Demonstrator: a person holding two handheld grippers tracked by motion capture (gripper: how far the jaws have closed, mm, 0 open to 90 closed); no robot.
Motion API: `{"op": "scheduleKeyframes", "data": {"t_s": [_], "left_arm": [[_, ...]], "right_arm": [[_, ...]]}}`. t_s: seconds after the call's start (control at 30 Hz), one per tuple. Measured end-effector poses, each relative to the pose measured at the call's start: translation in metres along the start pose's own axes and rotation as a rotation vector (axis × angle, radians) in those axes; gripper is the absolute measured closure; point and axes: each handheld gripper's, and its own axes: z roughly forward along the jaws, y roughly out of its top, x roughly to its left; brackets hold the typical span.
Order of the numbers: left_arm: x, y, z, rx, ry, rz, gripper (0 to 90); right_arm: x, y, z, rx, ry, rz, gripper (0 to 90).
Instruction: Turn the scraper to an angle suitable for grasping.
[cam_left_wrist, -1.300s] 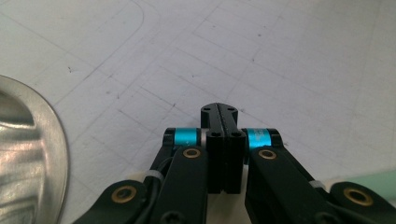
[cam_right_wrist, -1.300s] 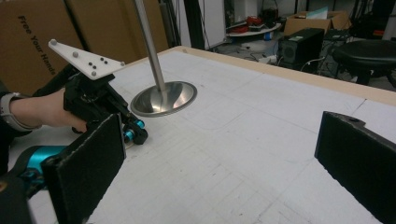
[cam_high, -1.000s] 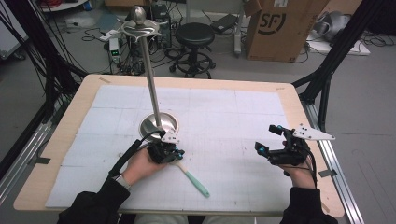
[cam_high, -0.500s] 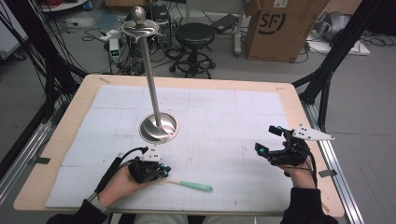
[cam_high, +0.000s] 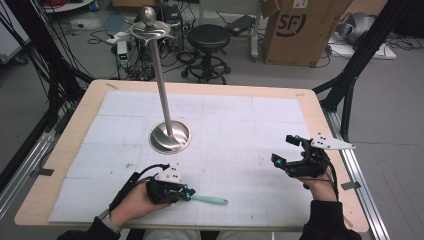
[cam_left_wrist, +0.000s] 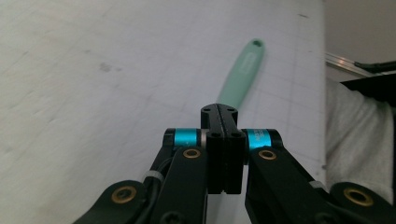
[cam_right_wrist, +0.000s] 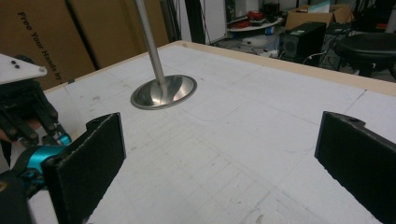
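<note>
Half of the mint-green handle was hidden behind the left gripper, whose fingers were pressed together on its near end as it lay on the bench. Farther right, the right gripper hovered with fingers wide apart, gripping nothing.

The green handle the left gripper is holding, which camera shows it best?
The left gripper view: the green handle runs up from the shut jaws of the left gripper, large, with the hole at its end visible. The high view shows it small, lying on the white mat beside that gripper.
</note>
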Motion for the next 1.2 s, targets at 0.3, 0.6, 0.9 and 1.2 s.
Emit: {"op": "scheduleKeyframes", "data": {"t_s": [0.3, 0.6, 0.9, 1.2], "left_arm": [[-0.008, 0.004, 0.020, 0.077, -0.019, 0.005, 89.8], [0.006, 0.010, 0.028, 0.044, 0.053, 0.005, 89.7], [0.015, 0.016, 0.031, 0.050, 0.152, 0.027, 89.8], [0.023, 0.017, 0.027, 0.012, 0.175, -0.034, 89.7]], "right_arm": [[0.005, 0.003, -0.001, -0.020, -0.002, -0.018, 0.8], [0.005, 0.002, 0.000, -0.023, -0.020, -0.020, 0.8], [0.006, 0.002, 0.002, -0.014, -0.017, -0.026, 0.8], [0.007, 0.002, -0.001, -0.016, -0.018, -0.022, 0.7]]}}
